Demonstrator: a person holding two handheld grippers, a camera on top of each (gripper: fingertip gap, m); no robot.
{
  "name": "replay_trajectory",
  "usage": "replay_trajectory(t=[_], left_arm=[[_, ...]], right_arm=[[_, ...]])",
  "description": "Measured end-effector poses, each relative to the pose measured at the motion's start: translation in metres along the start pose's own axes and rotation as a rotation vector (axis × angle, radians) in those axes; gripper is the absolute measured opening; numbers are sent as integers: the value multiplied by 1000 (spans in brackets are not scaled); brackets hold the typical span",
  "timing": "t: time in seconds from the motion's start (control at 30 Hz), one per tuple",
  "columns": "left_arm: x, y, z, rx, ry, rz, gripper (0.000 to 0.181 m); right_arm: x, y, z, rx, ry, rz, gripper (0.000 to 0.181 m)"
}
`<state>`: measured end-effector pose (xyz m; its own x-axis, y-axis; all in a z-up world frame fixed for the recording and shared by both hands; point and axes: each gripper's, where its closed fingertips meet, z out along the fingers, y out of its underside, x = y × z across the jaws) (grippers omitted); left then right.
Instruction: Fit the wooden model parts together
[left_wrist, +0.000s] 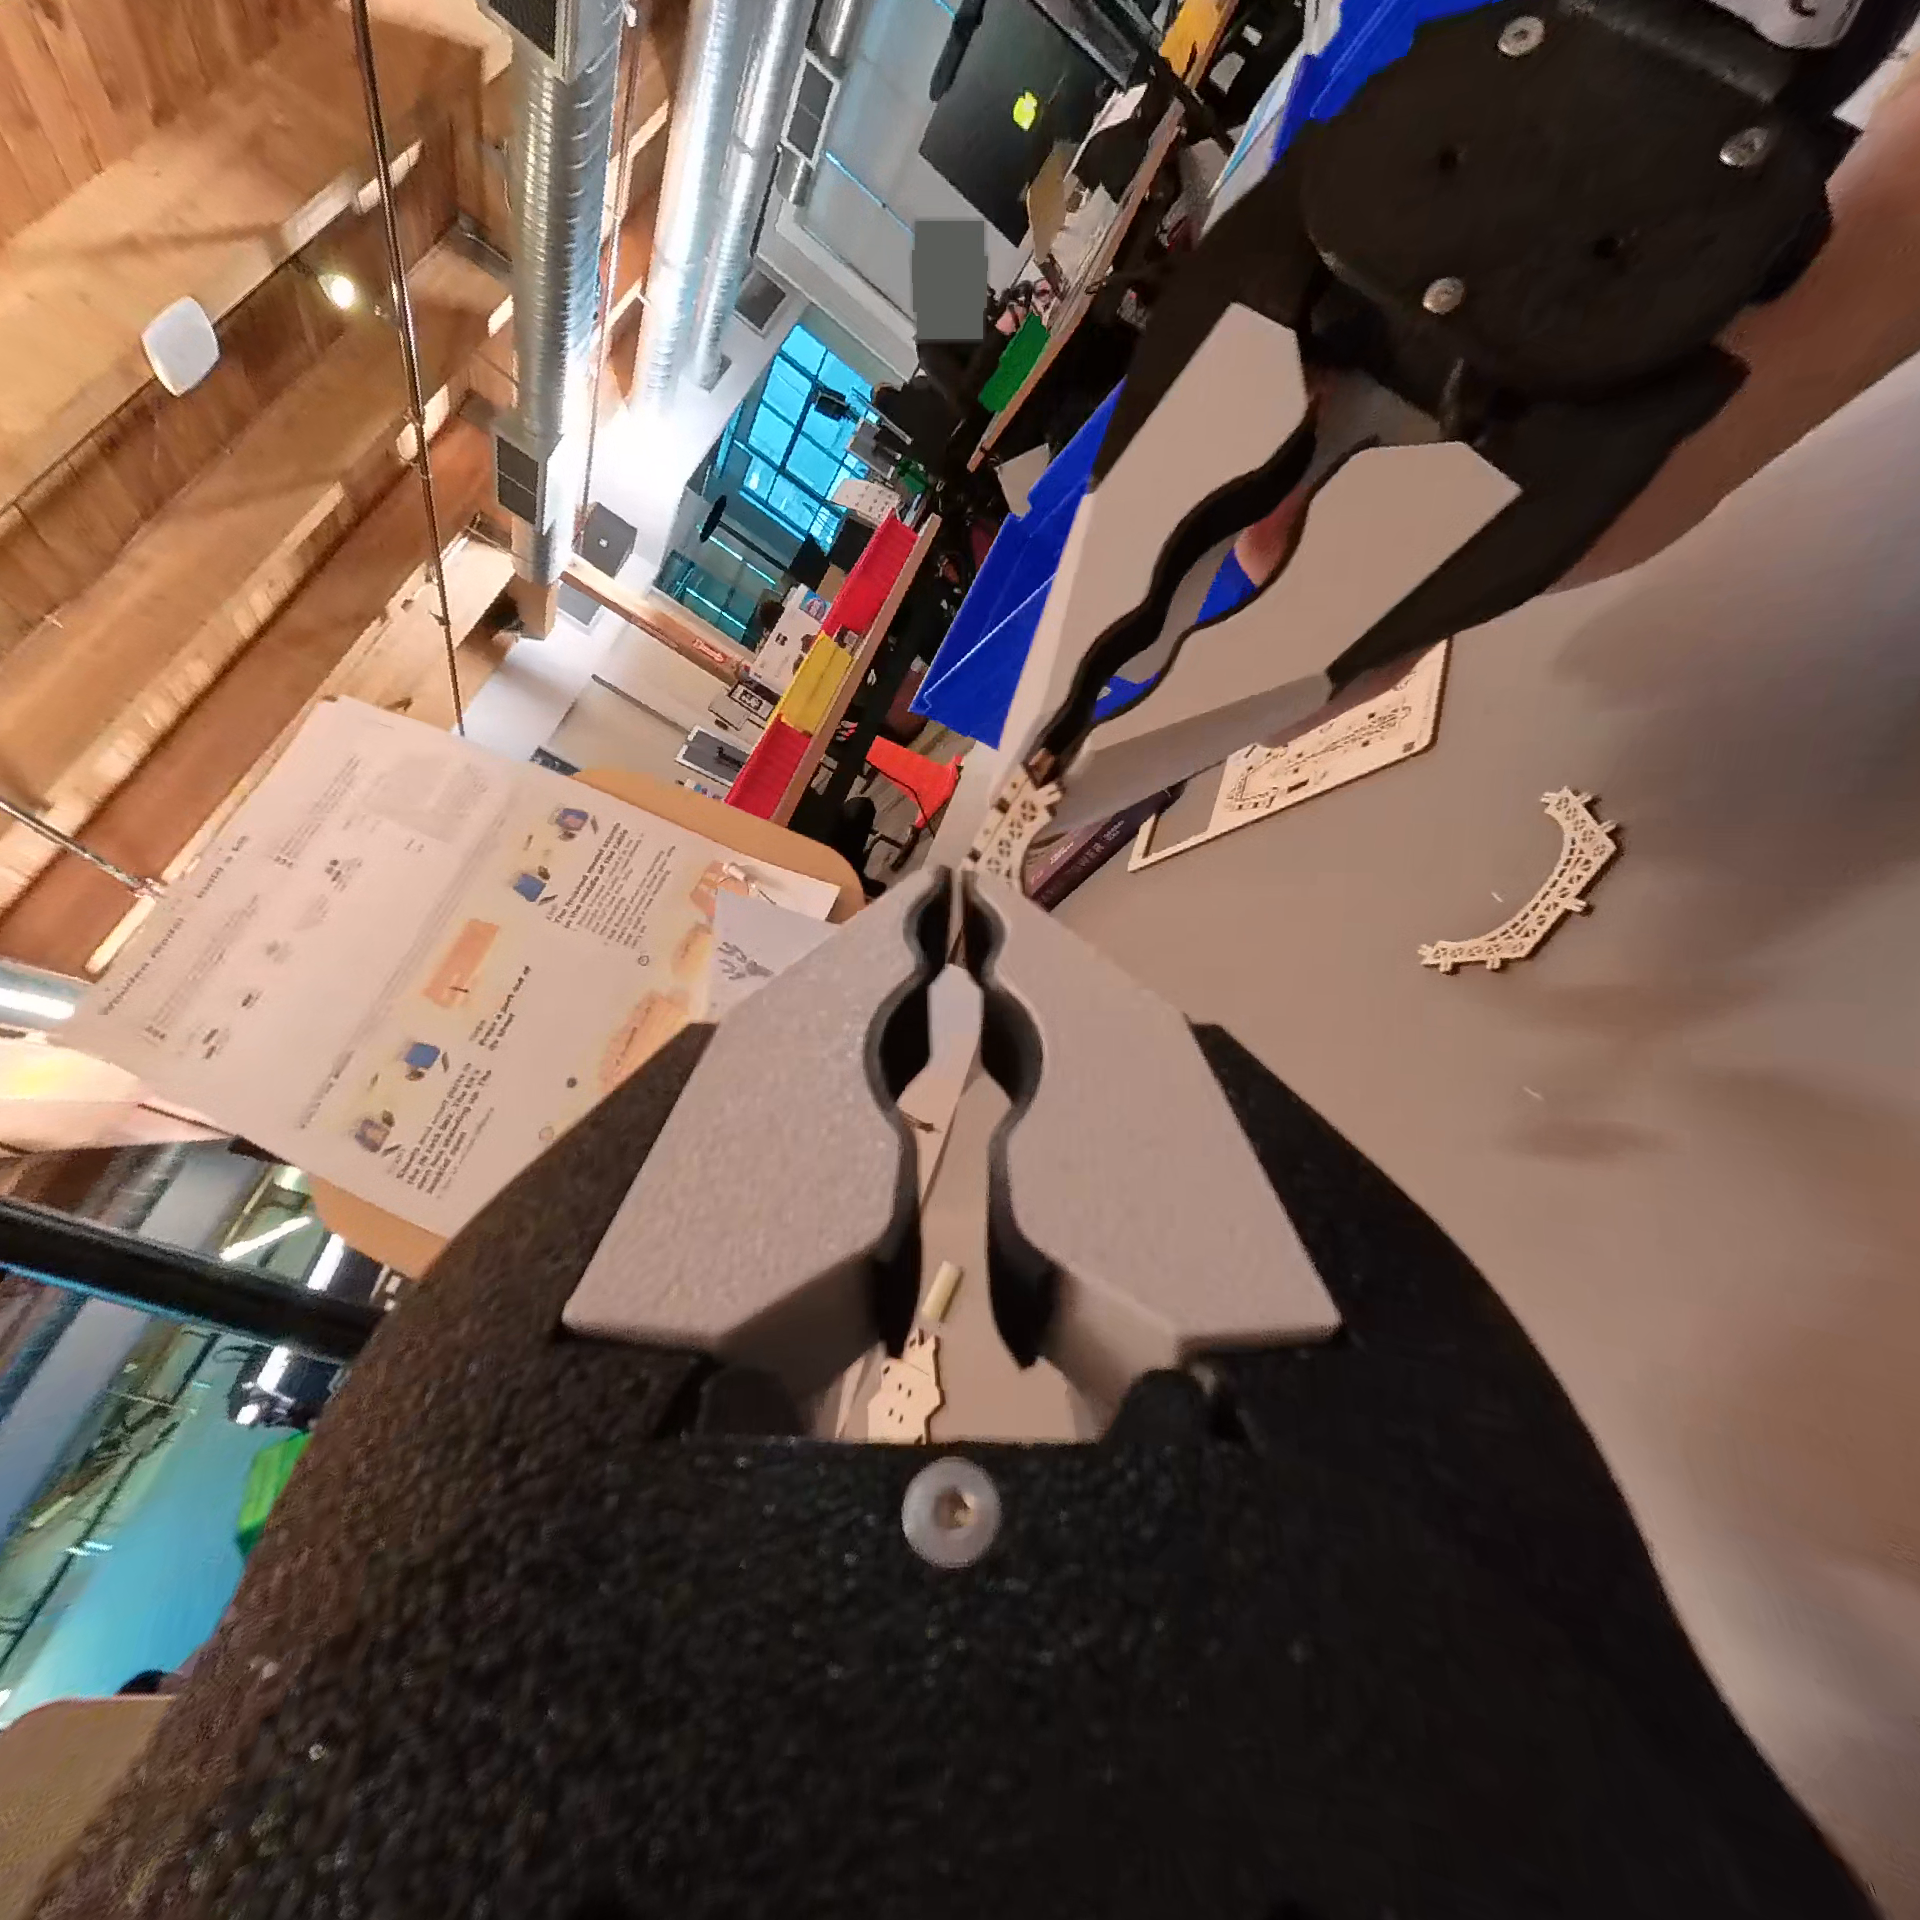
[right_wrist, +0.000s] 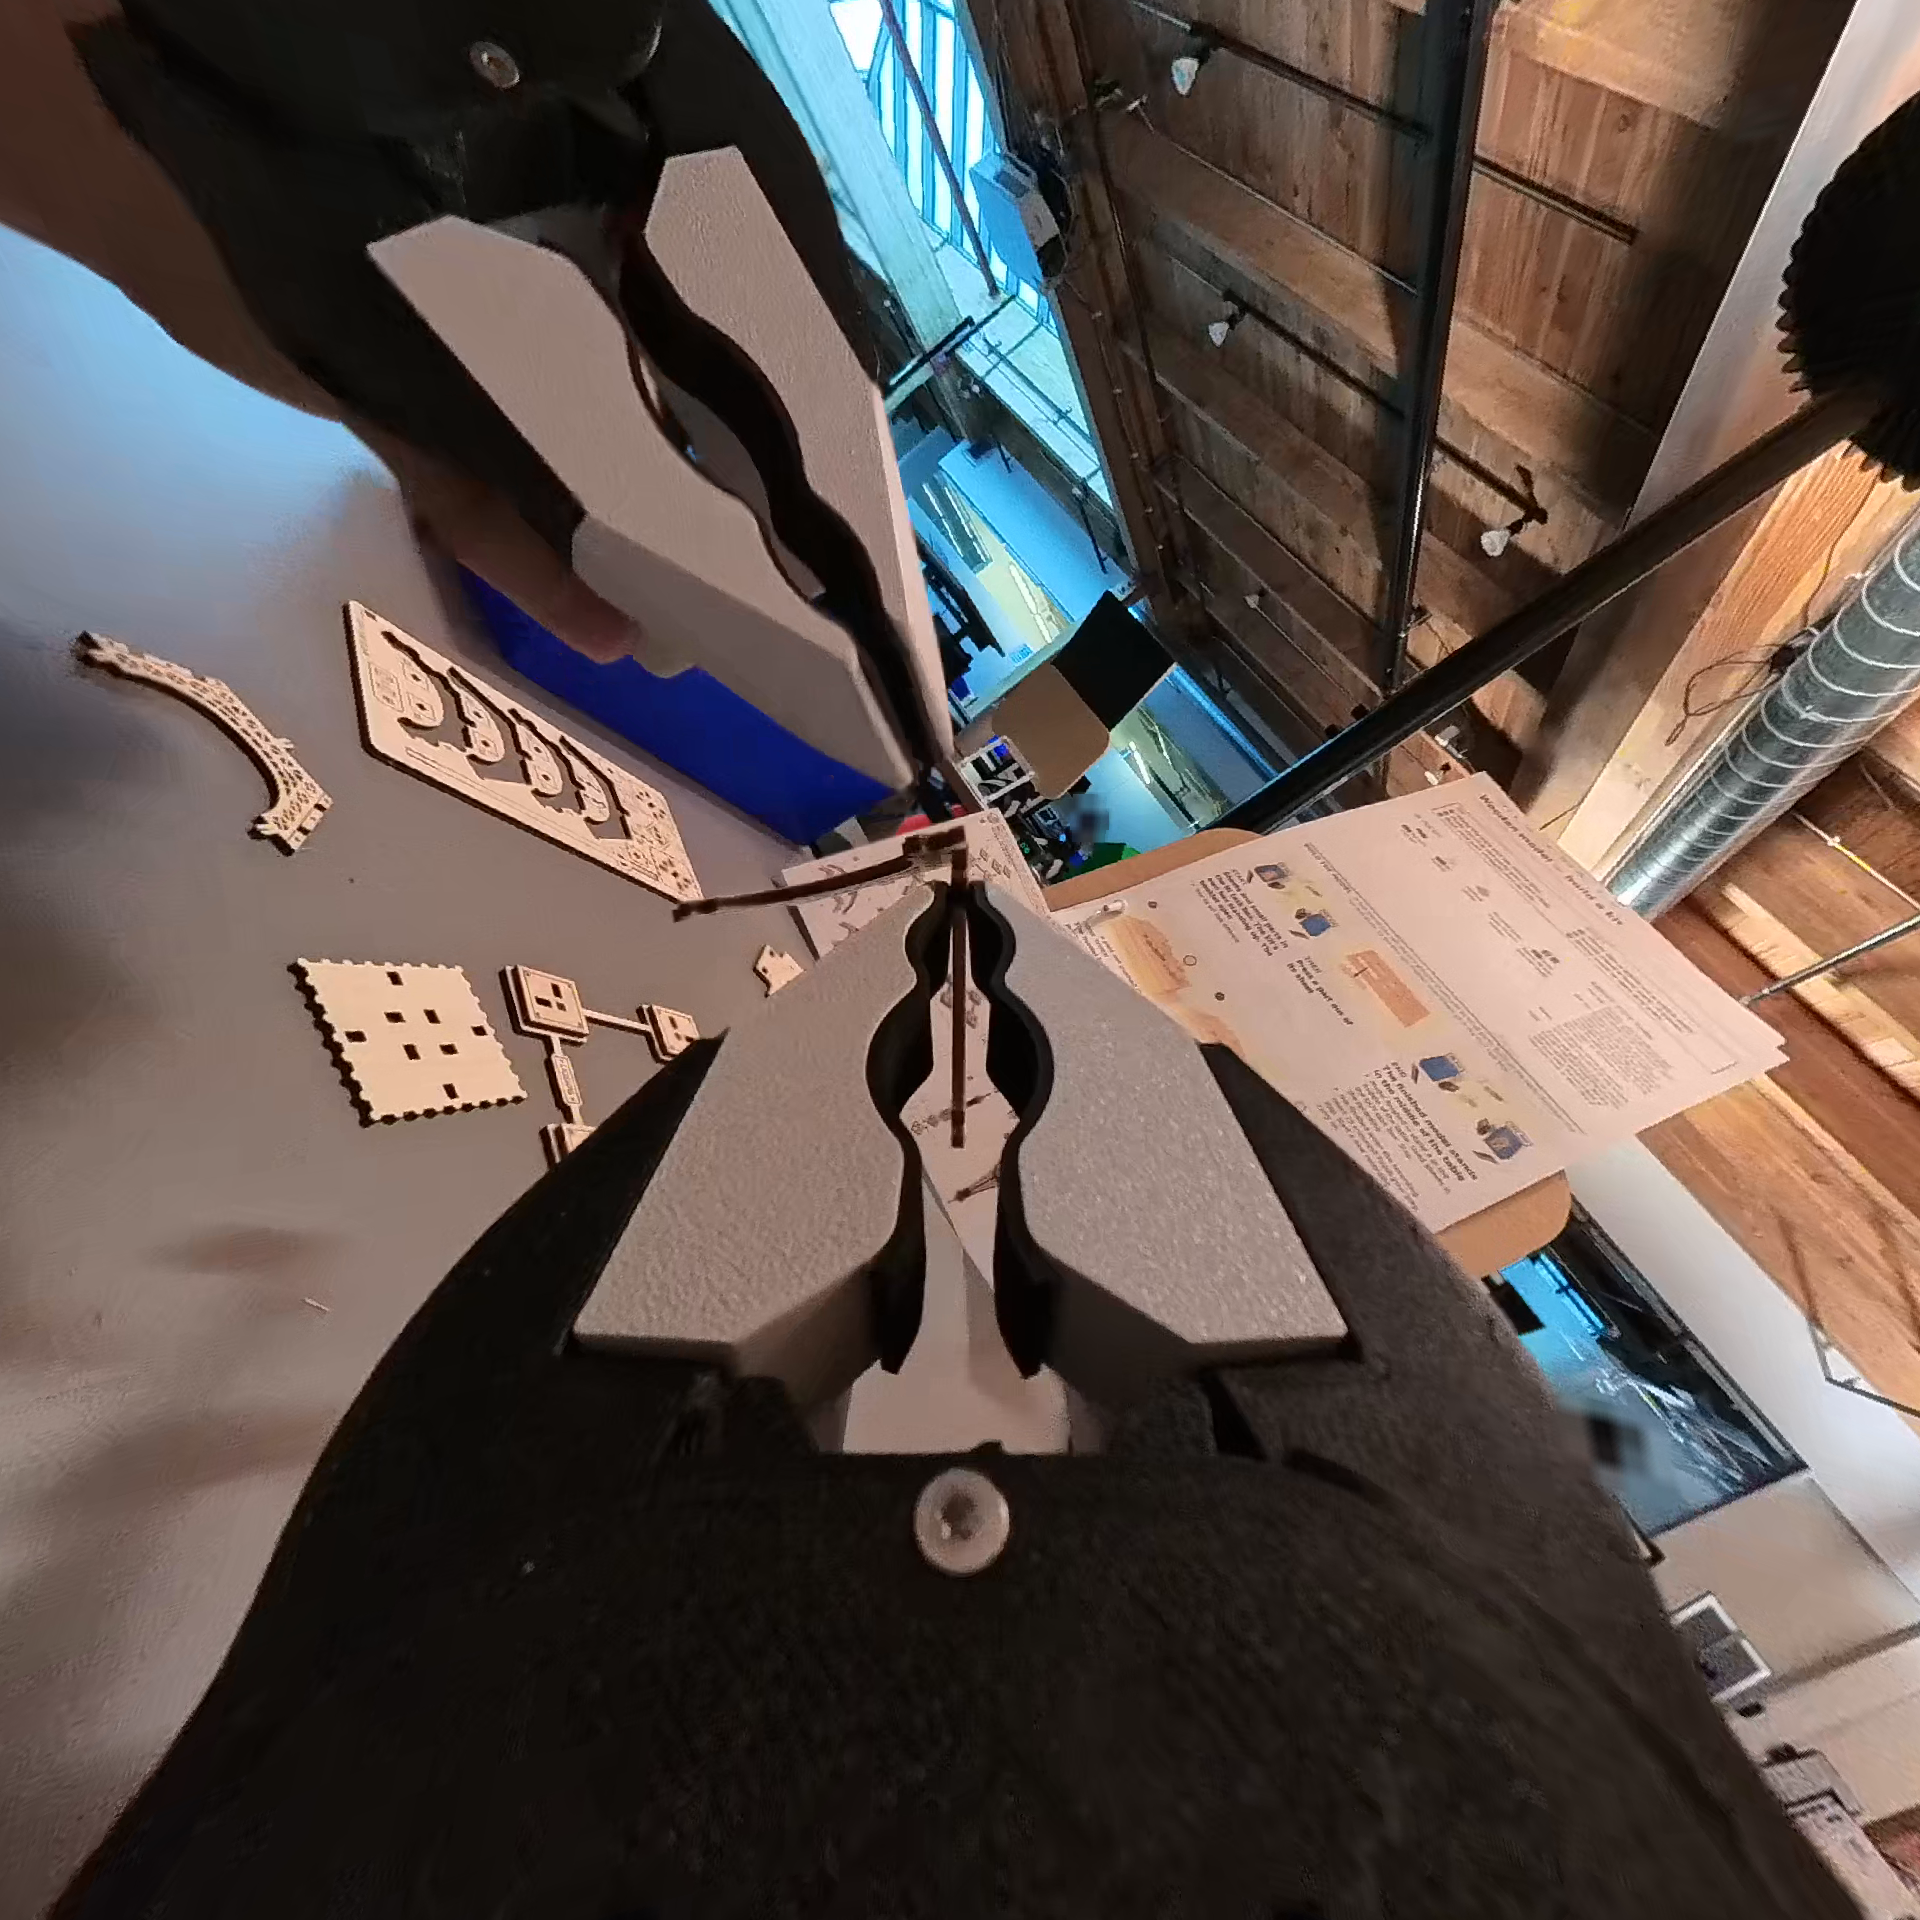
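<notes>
The right gripper (left_wrist: 1049, 764) hides part of the cut-out sheet (left_wrist: 1340, 743) beside it; the instruction sheet (right_wrist: 1455, 997) is too blurred to make out.

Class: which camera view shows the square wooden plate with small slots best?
The right wrist view. There the square plate lies flat and whole on the grey table, toothed edges and slots all visible. The left wrist view does not show it.

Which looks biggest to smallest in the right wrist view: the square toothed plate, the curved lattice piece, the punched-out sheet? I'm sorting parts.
1. Punched-out sheet, largest.
2. Square toothed plate.
3. Curved lattice piece, longish but thin; it lies farther off, so ranks two and three are unsure.
</notes>
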<state>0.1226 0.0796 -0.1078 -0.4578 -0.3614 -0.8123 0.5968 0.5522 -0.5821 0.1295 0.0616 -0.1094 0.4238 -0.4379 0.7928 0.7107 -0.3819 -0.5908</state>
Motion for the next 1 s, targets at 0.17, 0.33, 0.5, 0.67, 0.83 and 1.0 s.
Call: replay_trajectory(t=[0.17,0.33,0.5,0.67,0.83,1.0], left_arm=[[5,-4,-1,2,56,-23,0],[11,-1,0,-30,88,-1,0],[13,0,0,-40,93,17,0],[19,3,0,-62,127,16,0],[26,10,-2,-115,189,27,0],[27,11,-2,-111,213,-26,0]], right_arm=[[-7,-5,0,20,-33,-30,1],[-12,-7,0,35,-67,-28,0],[-13,-7,0,45,-81,-11,0],[-18,-5,-2,53,-118,3,0],[-28,-1,-2,37,-166,-44,0],[-30,2,-1,28,-161,-91,0]])
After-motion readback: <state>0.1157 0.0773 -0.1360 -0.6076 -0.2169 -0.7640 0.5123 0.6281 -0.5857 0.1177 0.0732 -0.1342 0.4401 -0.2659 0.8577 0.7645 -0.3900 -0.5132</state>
